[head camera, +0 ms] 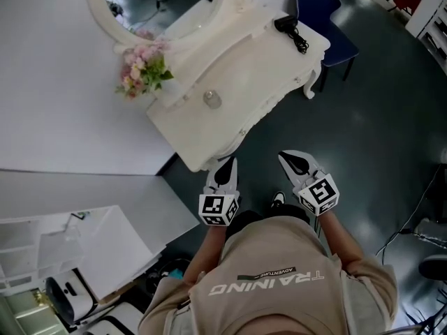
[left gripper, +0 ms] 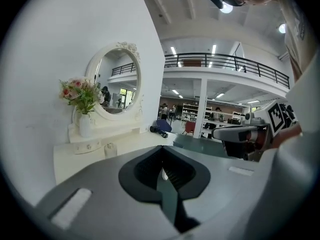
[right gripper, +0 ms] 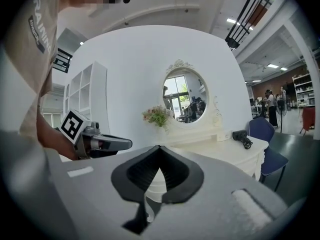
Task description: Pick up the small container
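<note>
You hold the left gripper (head camera: 225, 166) and right gripper (head camera: 296, 160) both pinched closed and empty, likely a transit posture, since the small container (head camera: 212, 99) sits on the dressing table (head camera: 258, 61) at 12 o'clock, well apart.

The mirror (head camera: 164, 2) is cut off by the top edge of the head view; the vase (left gripper: 85, 125), plain in the left gripper view, is hidden in the head view under the flowers (head camera: 142, 68); the blue chair (head camera: 318, 9) is partly covered by the dressing table (head camera: 202, 128); the small container (head camera: 212, 99) is shown too small for its lid or contents to be told, and cannot be made out in the right gripper view; the white shelf unit (head camera: 42, 250) is cut off at the left edge.
</note>
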`<state>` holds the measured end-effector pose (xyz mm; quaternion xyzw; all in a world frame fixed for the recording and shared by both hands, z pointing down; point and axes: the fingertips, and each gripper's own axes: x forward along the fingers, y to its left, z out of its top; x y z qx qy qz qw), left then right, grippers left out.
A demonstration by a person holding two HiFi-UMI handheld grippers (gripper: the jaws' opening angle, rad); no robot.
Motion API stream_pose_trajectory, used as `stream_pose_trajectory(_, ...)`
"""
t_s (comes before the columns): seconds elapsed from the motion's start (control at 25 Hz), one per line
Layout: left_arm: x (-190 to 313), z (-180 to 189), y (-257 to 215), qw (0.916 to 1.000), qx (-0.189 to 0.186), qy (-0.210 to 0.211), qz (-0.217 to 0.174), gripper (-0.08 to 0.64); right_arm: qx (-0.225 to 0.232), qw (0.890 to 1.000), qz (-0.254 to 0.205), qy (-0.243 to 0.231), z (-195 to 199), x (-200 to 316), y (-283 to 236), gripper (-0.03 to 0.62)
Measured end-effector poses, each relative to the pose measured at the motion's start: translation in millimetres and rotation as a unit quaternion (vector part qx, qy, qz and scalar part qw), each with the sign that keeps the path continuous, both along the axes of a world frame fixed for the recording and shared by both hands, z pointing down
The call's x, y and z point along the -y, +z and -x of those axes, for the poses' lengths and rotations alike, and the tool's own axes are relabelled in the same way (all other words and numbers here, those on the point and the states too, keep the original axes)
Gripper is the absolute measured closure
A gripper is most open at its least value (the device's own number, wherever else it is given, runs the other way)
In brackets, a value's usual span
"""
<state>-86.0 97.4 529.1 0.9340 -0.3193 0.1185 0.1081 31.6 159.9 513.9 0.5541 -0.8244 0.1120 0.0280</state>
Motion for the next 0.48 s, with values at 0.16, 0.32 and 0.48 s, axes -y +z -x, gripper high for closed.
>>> stream_pose_trajectory(0.16, 21, -3, 7, 0.9999, 0.013, -0.009, 0.004, 0.54, 0.007, 1.0, 0.002, 0.004, -14, 17, 3, 0.591)
stream_pose_trajectory(0.32, 41, -6, 13, 0.9998, 0.018, -0.008, 0.008, 0.541, 0.008, 1.0, 0.02, 0.005, -19, 32, 14, 0.591)
stream_pose_trajectory(0.48, 64, -14, 23, 0.9997, 0.019, 0.006, 0.014, 0.541, -0.002, 1.0, 0.024, 0.008, -22, 55, 13, 0.591)
